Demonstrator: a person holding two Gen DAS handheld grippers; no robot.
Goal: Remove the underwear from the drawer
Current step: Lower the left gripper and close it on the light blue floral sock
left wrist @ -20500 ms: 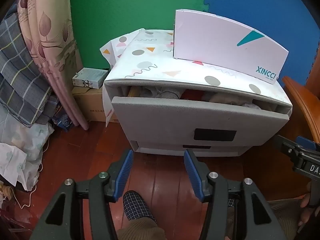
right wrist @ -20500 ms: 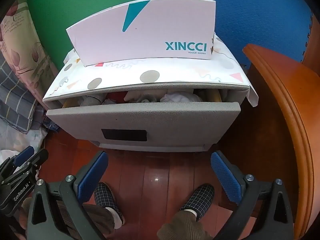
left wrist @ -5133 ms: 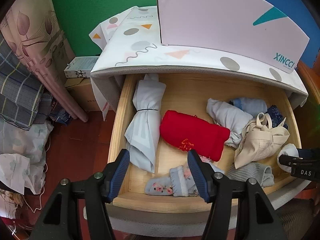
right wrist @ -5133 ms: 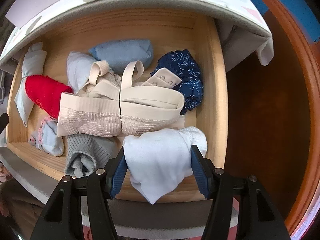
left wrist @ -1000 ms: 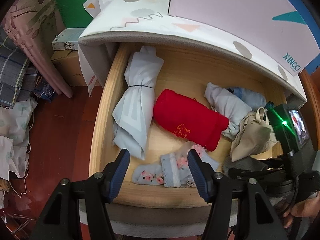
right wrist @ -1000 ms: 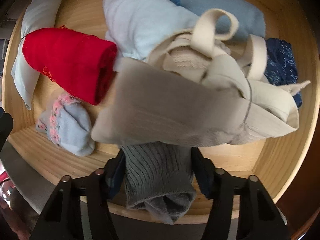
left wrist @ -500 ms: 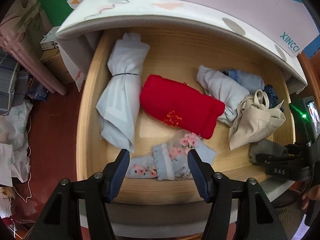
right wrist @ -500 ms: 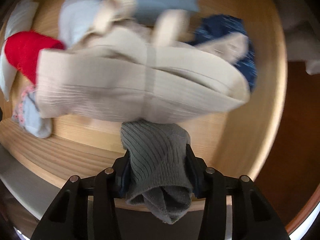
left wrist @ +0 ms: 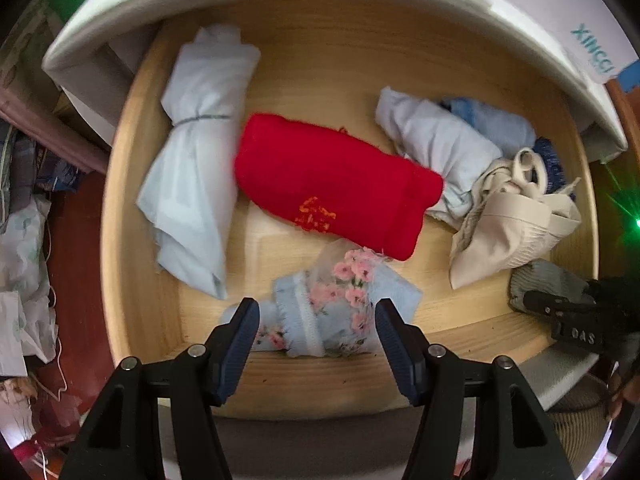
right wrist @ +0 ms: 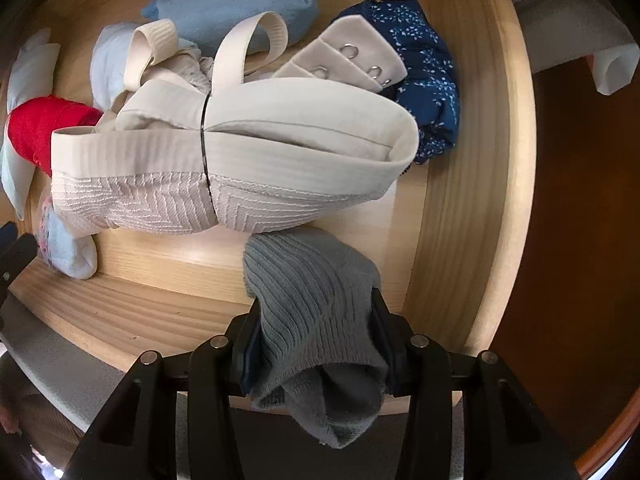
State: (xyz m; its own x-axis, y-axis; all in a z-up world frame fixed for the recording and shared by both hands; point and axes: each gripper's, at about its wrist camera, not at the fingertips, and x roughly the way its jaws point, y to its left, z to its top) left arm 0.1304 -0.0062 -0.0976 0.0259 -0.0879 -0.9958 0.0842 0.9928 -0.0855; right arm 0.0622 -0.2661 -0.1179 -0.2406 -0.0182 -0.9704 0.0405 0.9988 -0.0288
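My right gripper (right wrist: pixel 316 344) is clamped on a rolled grey ribbed garment (right wrist: pixel 316 320), its pads pressing both sides of the bundle, which hangs over the front edge of the wooden drawer (right wrist: pixel 472 216) at its right end. Just behind the roll lies a cream bra (right wrist: pixel 240 152) bound with a dark band, and behind that a navy speckled piece (right wrist: pixel 432 80) and a light blue roll (right wrist: pixel 232 4). My left gripper (left wrist: pixel 316 332) points down into the drawer with its jaws standing open and empty, either side of a pale blue floral piece (left wrist: pixel 340 300) near the front wall, without pressing it. Beyond that sits a red roll (left wrist: pixel 336 184) in the middle, a pale blue tied bundle (left wrist: pixel 196 184) to the left, and another pale roll (left wrist: pixel 440 148) toward the right
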